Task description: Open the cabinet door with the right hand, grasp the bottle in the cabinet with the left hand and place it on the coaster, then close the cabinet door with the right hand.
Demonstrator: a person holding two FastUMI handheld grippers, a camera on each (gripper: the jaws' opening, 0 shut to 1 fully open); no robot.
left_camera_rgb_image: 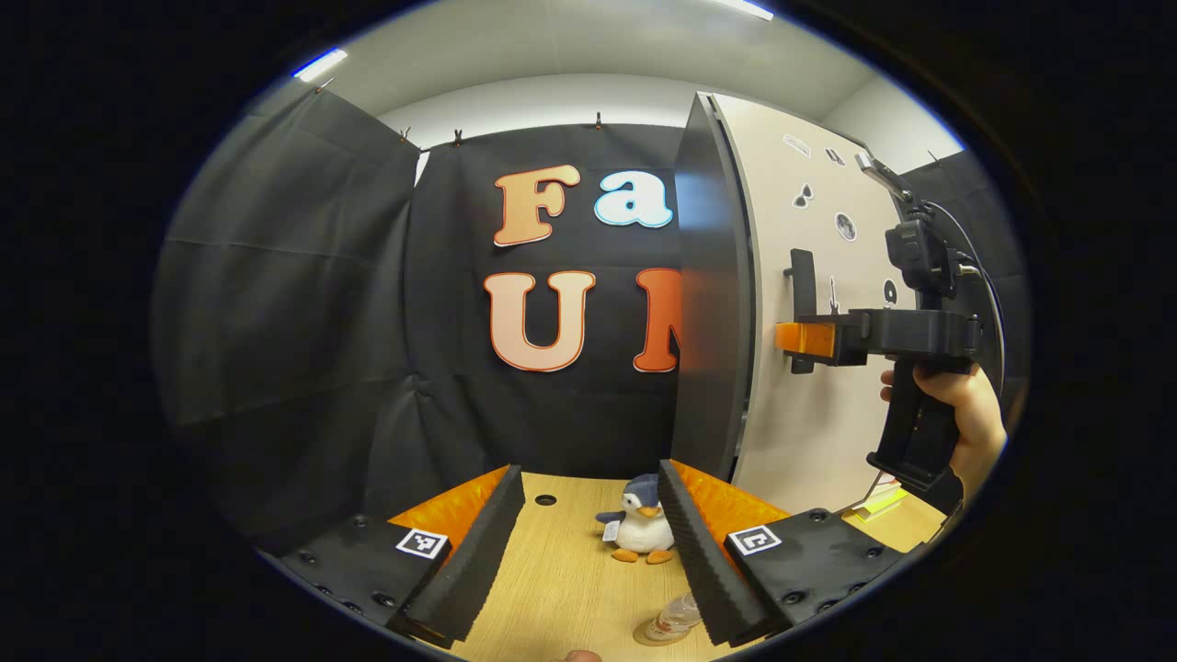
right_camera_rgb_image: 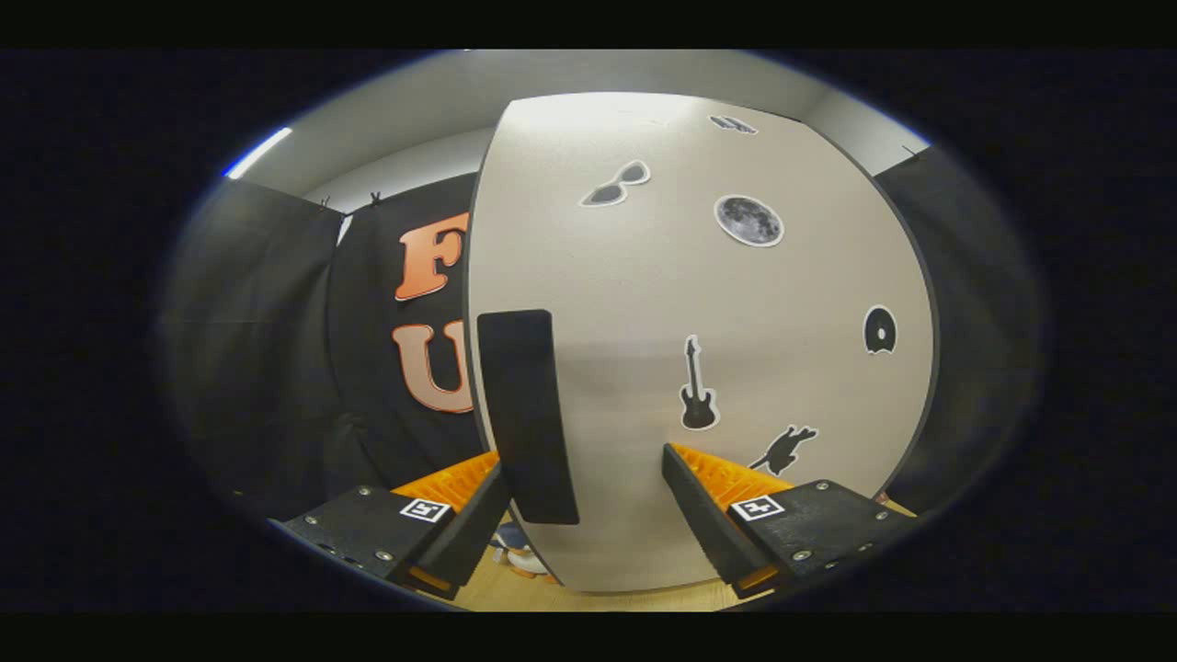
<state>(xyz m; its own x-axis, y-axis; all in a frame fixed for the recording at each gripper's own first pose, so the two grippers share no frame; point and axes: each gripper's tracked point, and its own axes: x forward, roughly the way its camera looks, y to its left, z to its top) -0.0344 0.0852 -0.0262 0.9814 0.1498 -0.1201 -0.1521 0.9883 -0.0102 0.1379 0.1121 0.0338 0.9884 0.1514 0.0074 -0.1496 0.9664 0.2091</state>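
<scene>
A small clear bottle (left_camera_rgb_image: 676, 616) stands on a round coaster (left_camera_rgb_image: 646, 636) on the table, just under my left gripper (left_camera_rgb_image: 588, 471), whose right finger partly hides it. That gripper is open and holds nothing. The cabinet (left_camera_rgb_image: 708, 276) rises at the right, its beige door (left_camera_rgb_image: 809, 230) lying against the body with no gap that I can see. In the left gripper view my right gripper (left_camera_rgb_image: 802, 338) reaches the black door handle (left_camera_rgb_image: 803, 276). In the right gripper view the handle (right_camera_rgb_image: 529, 414) sits between the spread fingers of the right gripper (right_camera_rgb_image: 583, 460), nearer the left one. The door (right_camera_rgb_image: 699, 303) is close ahead.
A plush penguin (left_camera_rgb_image: 639, 531) sits on the wooden table (left_camera_rgb_image: 561, 570) in front of the cabinet's dark side. A small round hole (left_camera_rgb_image: 545, 500) is in the tabletop. Some flat coloured pads (left_camera_rgb_image: 878, 501) lie below a person's hand (left_camera_rgb_image: 965, 414) holding the right gripper.
</scene>
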